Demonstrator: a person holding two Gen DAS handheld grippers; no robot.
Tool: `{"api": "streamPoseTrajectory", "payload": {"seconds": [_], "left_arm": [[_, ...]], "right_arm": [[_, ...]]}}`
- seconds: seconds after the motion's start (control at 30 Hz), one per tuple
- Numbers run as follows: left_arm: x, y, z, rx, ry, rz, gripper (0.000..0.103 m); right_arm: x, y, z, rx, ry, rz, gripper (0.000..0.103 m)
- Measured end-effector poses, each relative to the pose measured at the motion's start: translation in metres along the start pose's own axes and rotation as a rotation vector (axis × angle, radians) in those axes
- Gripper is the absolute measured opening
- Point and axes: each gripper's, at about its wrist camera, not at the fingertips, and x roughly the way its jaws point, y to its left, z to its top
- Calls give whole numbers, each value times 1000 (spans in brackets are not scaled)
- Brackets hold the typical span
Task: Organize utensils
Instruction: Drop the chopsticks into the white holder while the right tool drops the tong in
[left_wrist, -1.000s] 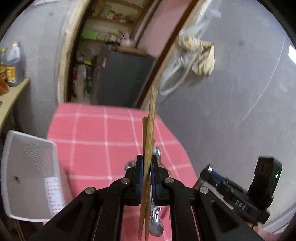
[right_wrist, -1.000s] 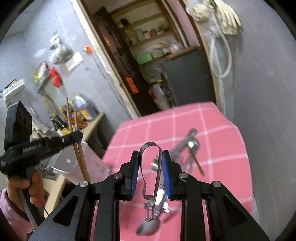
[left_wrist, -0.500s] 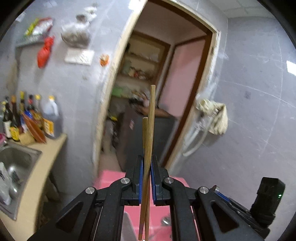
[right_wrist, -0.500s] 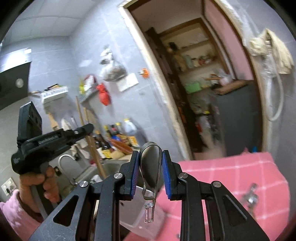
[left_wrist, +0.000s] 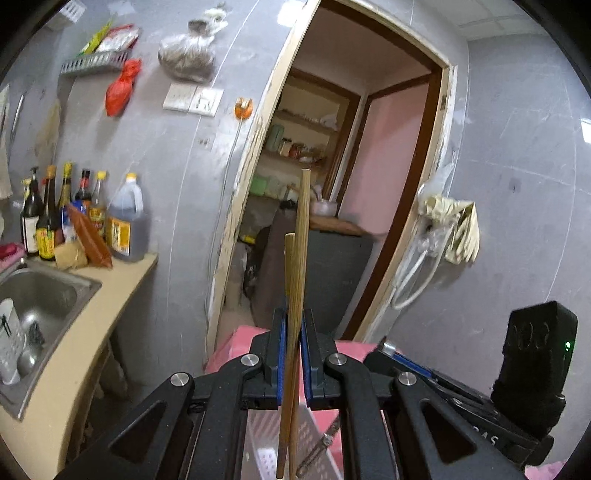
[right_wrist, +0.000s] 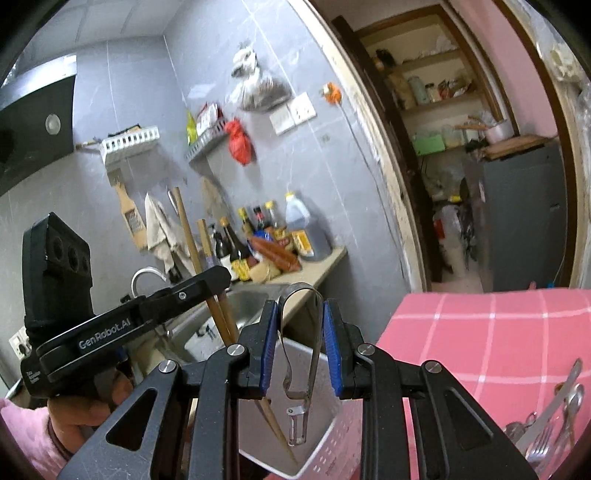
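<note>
My left gripper (left_wrist: 291, 336) is shut on a pair of wooden chopsticks (left_wrist: 297, 258) held upright; their lower ends hang over a white perforated basket (left_wrist: 273, 435). In the right wrist view the left gripper (right_wrist: 216, 284) holds the chopsticks (right_wrist: 192, 236) with their tips inside the basket (right_wrist: 325, 439). My right gripper (right_wrist: 299, 343) is shut on metal tongs (right_wrist: 301, 350), loop end up, tips hanging over the basket. Several metal utensils (right_wrist: 554, 417) lie on the pink checked tablecloth (right_wrist: 498, 332) at the right.
A steel sink (left_wrist: 40, 295) and a counter with several bottles (left_wrist: 74, 221) stand at the left. An open doorway (left_wrist: 332, 184) to a pantry lies ahead. The right gripper's body (left_wrist: 517, 406) shows low right in the left wrist view.
Both grippers have tilted up and moved left from the table toward the basket. The chopsticks and tongs now hang over the basket instead of over the tablecloth.
</note>
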Motion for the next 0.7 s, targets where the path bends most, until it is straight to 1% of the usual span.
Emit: {"api": "streamPoseTrajectory", "payload": {"seconds": [0.1, 0.17, 0.27, 0.33, 0.43, 0.5, 0.57, 0.63, 0.67, 0.7], "left_arm": [[4, 1, -10, -3, 58, -12, 8], [2, 1, -14, -5, 70, -15, 8], [0, 4, -15, -44, 91, -38, 8], [0, 5, -17, -61, 108, -38, 8], [1, 7, -21, -81, 133, -41, 10], [-1, 8, -23, -88, 136, -43, 16], [-4, 7, -27, -91, 136, -41, 33], [-6, 6, -29, -92, 134, -39, 40], [-7, 4, -31, -91, 137, -30, 45], [-7, 2, -32, -90, 138, -23, 48]], "right_arm": [[5, -5, -8, 14, 31, -1, 22], [7, -11, -13, 39, 47, 2, 22], [7, -18, -19, 65, 61, 3, 22], [6, -21, -22, 76, 68, 6, 23], [0, -25, -24, 100, 63, 3, 29], [-7, -27, -25, 113, 50, -10, 36], [-16, -31, -26, 132, 39, -34, 39], [-26, -33, -26, 140, 18, -63, 45], [-33, -35, -25, 135, 6, -97, 52], [-40, -36, -25, 130, -7, -119, 57]]}}
